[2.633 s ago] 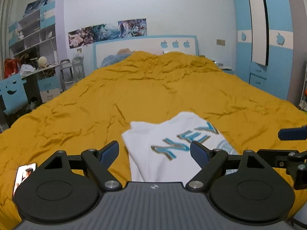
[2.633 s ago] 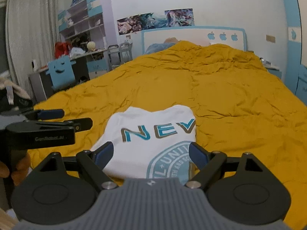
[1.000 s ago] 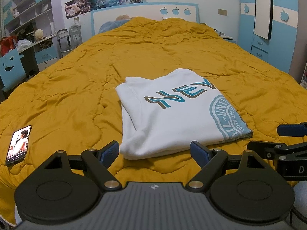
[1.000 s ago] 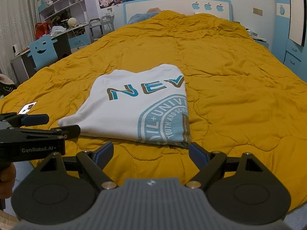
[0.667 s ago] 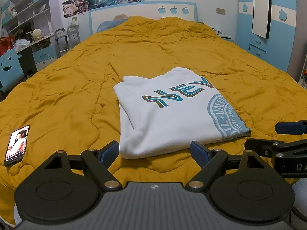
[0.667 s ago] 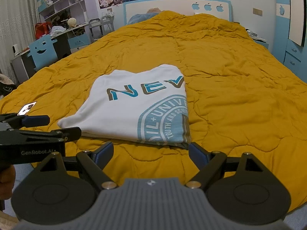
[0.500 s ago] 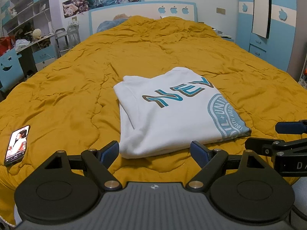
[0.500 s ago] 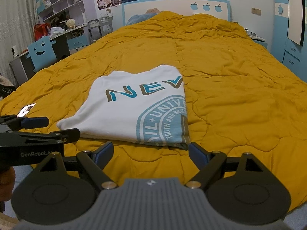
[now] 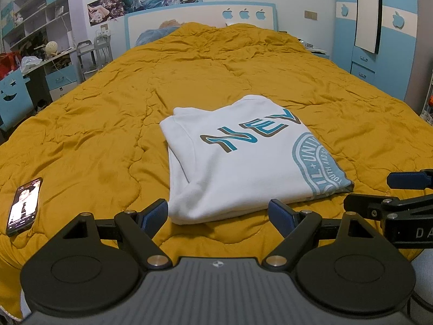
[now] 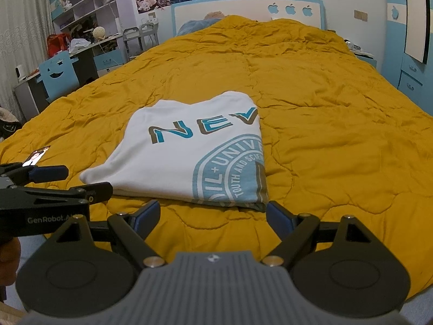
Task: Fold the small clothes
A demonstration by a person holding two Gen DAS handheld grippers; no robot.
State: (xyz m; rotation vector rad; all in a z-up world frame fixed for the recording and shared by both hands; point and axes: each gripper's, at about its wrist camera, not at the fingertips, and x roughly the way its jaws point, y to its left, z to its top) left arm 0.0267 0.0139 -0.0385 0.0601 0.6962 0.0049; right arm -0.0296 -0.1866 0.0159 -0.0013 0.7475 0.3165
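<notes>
Both hover wide-jawed, empty, short of the folded T-shirt (image 9: 238, 162) on the quilt (image 9: 108, 124), probably finished.

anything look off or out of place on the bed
One stray item: a phone with its screen lit lies on the yellow quilt, left of the folded white shirt. The shirt sits slightly askew, otherwise neat.

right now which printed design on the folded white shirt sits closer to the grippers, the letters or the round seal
The round light-blue seal print, on the folded white shirt. It reaches the shirt's near edge by the right hand-held gripper, while the blue-and-brown block letters lie farther up the shirt.
</notes>
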